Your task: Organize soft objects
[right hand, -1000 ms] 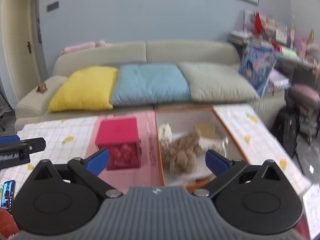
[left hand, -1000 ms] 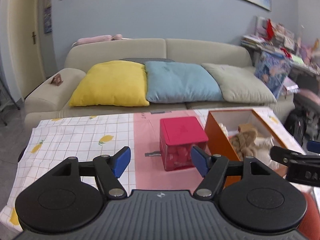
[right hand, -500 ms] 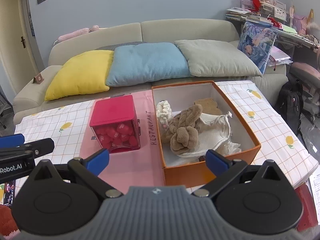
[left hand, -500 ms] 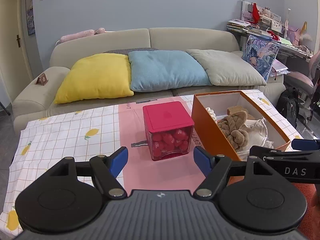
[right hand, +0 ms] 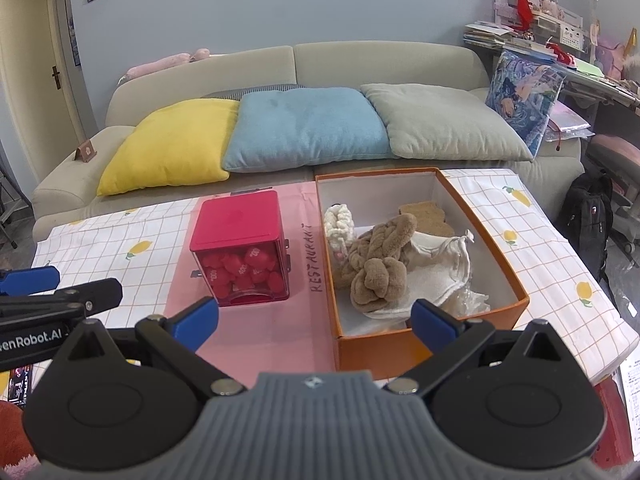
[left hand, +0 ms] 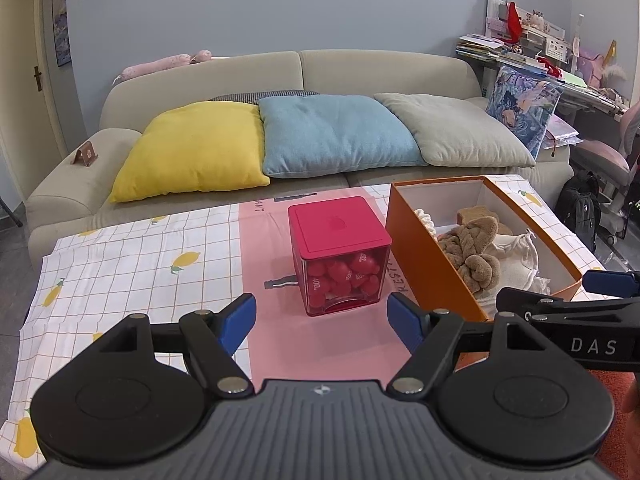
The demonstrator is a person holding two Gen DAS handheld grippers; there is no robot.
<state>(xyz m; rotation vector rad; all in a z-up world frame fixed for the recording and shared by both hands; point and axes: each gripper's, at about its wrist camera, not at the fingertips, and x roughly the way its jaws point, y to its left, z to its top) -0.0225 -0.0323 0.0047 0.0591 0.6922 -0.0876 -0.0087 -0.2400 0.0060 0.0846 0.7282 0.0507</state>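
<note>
Since earlier frame we tilt down, closer to table. Left gripper point(left hand: 322, 316) spread wide, empty; red cube box point(left hand: 339, 254) just ahead between jaws. Right gripper point(right hand: 314, 318) spread, empty, near orange box point(right hand: 486, 236) holding brown knotted plush point(right hand: 378, 264).

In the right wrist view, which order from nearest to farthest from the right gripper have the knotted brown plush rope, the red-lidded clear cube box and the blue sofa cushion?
1. Knotted brown plush rope, inside the orange box, straight ahead of the right gripper.
2. Red-lidded clear cube box, on the pink cloth strip, ahead and left.
3. Blue sofa cushion, on the sofa behind the table.
</note>
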